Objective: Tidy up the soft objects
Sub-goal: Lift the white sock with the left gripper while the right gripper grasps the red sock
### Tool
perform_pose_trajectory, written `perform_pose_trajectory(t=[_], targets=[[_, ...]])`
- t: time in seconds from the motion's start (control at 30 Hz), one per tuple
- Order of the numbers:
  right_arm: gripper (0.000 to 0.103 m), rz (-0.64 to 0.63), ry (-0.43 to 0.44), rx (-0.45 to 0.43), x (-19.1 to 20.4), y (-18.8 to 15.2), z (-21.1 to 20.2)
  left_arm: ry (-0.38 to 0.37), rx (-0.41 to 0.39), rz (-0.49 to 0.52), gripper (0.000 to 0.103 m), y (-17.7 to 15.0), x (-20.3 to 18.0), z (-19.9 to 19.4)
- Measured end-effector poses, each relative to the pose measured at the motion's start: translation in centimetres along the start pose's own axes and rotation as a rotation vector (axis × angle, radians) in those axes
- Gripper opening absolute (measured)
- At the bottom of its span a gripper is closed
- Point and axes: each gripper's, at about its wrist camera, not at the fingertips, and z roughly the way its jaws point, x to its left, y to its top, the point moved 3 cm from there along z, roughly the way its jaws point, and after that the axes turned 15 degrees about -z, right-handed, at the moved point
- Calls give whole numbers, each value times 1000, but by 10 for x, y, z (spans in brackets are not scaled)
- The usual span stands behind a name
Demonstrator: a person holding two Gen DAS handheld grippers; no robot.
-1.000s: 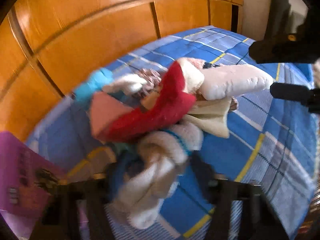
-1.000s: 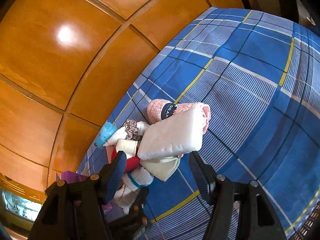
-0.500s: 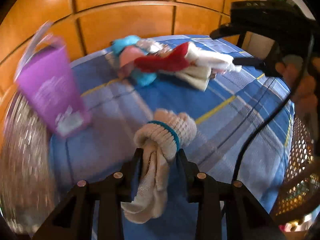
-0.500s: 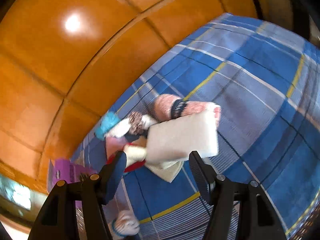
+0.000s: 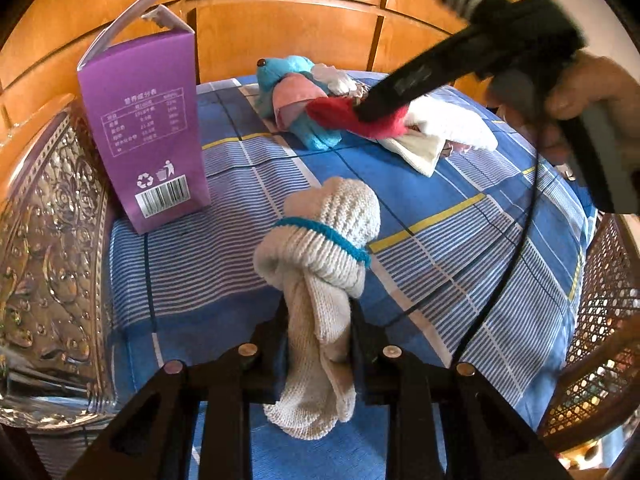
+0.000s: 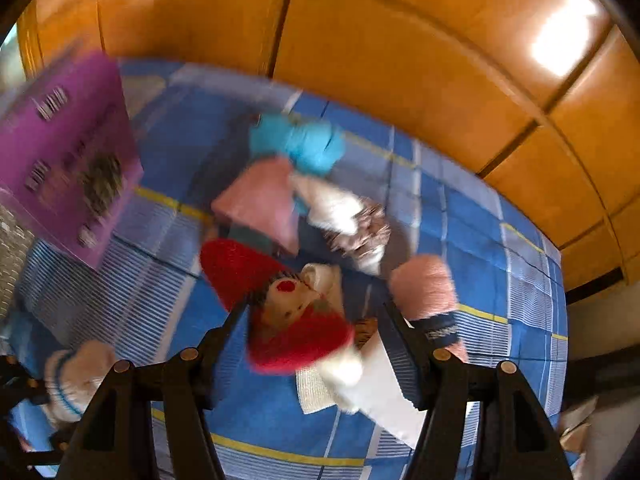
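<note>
Cream knit is filling the lower centre of the left wrist view: a rolled sock bundle [image 5: 324, 280] with a teal band is sitting between the fingers of the left hand-held gripper [image 5: 318, 340], whose jaws are closing and already pressing on its hanging tail. Only that loose tail is being pinched, while the fat rolled head is bulging above the fingertips; the risk, as I judge it, is that the bundle is going to swing, unroll or slide out during a carry.

Behind it, at the left of that frame, a purple carton [image 5: 144, 128] is standing upright on the blue checked bedspread [image 5: 460, 248], close enough that a swinging sock could be tipping it over.

In the blurred right wrist view, the right hand-held gripper [image 6: 316, 324] is closing with its jaws still spread around a red-and-cream plush toy [image 6: 292, 312] at the middle of the frame. I cannot tell whether the pads are touching it yet. The toy is lying in the heap with a white folded cloth [image 6: 380, 396], a pink roll [image 6: 424, 288] and a turquoise plush [image 6: 300, 140]. Closing here may be catching the white cloth as well, dragging the whole pile along or scattering it.
</note>
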Motion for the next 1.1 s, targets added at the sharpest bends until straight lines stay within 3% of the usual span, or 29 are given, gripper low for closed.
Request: perform_pose_trajectory(t=[0.03, 0.07, 0.13, 0.27, 0.33, 0.47, 0.7, 0.83, 0.97, 1.1], targets=[[37, 11, 4, 5, 1, -1, 2, -2, -2, -2, 25, 0, 0, 0], [26, 28, 18, 1, 2, -2, 2, -5, -4, -5, 25, -1, 1, -1], [17, 70, 23, -30, 4, -8, -6, -10, -10, -14, 25, -2, 3, -2], [16, 181, 123, -115, 9, -29, -32, -11, -20, -15, 24, -6, 8, -8], [16, 229, 189, -94, 16, -43, -31, -7, -23, -18, 24, -7, 9, -10], [16, 299, 224, 7, 30, -72, -6, -8, -13, -49, 19, -5, 11, -17], [22, 312, 237, -8, 32, -74, -1, -49, -64, -53, 18, 15, -2, -49], [22, 328, 250, -14, 30, -77, 0, -69, -86, -1, 18, 50, -26, -63], [25, 305, 239, -21, 32, -76, 0, -62, -98, -25, 18, 104, -36, -66], [26, 251, 202, -24, 40, -74, -2, -21, -187, -107, 18, 165, -19, -79]])
